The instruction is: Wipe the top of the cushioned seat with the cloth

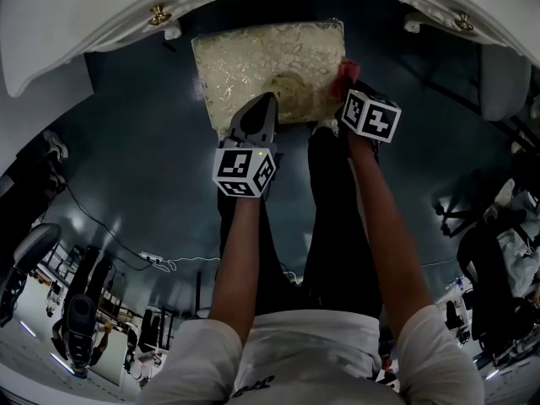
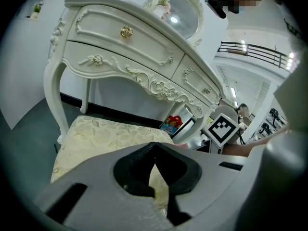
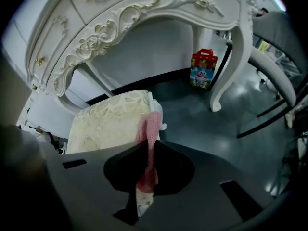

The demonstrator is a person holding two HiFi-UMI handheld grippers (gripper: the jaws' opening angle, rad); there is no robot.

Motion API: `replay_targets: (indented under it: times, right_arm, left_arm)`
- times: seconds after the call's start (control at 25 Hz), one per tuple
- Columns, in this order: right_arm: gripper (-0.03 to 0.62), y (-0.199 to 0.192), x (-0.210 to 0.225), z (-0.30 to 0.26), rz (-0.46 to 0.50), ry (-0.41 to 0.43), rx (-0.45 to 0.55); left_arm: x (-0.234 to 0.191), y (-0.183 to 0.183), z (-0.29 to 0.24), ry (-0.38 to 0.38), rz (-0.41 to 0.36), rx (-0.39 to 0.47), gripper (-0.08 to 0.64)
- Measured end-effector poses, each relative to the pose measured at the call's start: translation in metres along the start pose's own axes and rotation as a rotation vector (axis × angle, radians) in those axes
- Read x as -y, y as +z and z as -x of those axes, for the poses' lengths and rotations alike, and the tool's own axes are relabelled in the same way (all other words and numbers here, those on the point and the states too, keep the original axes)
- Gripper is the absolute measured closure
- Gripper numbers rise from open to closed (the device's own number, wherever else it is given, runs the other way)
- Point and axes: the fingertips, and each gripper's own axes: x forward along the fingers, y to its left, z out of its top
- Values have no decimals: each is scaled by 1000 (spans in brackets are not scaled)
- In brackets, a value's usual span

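Writing: none legible. Bag (image 3: 203, 69) has colour print, too small to read. Cubes (image 1: 245, 171) carry black/white square markers only.

Seat (image 1: 270, 66): cream, leaf pattern, on dark floor (image 1: 126, 142), far edge just under front of white table (image 2: 125, 57).

Cloth (image 3: 149, 129): pink, at seat's R edge near far R corner, touching the edge and hanging off it.

R gripper (image 3: 148, 146): jaws closed on cloth, cloth runs up btwn them. In head view R gripper (image 1: 348, 81) sits at seat's R edge.

L gripper (image 2: 154, 146): jaws together at tip, nothing btwn them. In head view L gripper (image 1: 268, 99) is over seat's near edge, about mid-width.

Room: floor open L and R of seat. Table leg (image 2: 53, 95) just beside seat's L far corner; the other leg (image 3: 226, 57) well apart on R side, bag behind it by the wall. Person's legs stand right at seat's near edge.

Containers: drawers (image 2: 120, 32) closed, gold knobs, contents not visible. Bag upright, contents not visible
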Motion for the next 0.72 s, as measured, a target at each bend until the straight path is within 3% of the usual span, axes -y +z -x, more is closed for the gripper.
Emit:
replay_targets:
  times: [0.24,0.36,0.52,0.72]
  right_arm:
    - [569,-1,15,-9,-4,-40,-33]
    - [569,7,-1,1,-26,-39,8]
    - [569,6,-77,12,-11,91,43]
    - [569,-22,-184,0,69,263,-17]
  left_arm:
    - [-6,-2,6,2,10,-2,548]
    - [-14,-1,14,10,18,5,548]
    - [-40,0,34,44,30,11,548]
    - [-85,6,71,132,55,42,548]
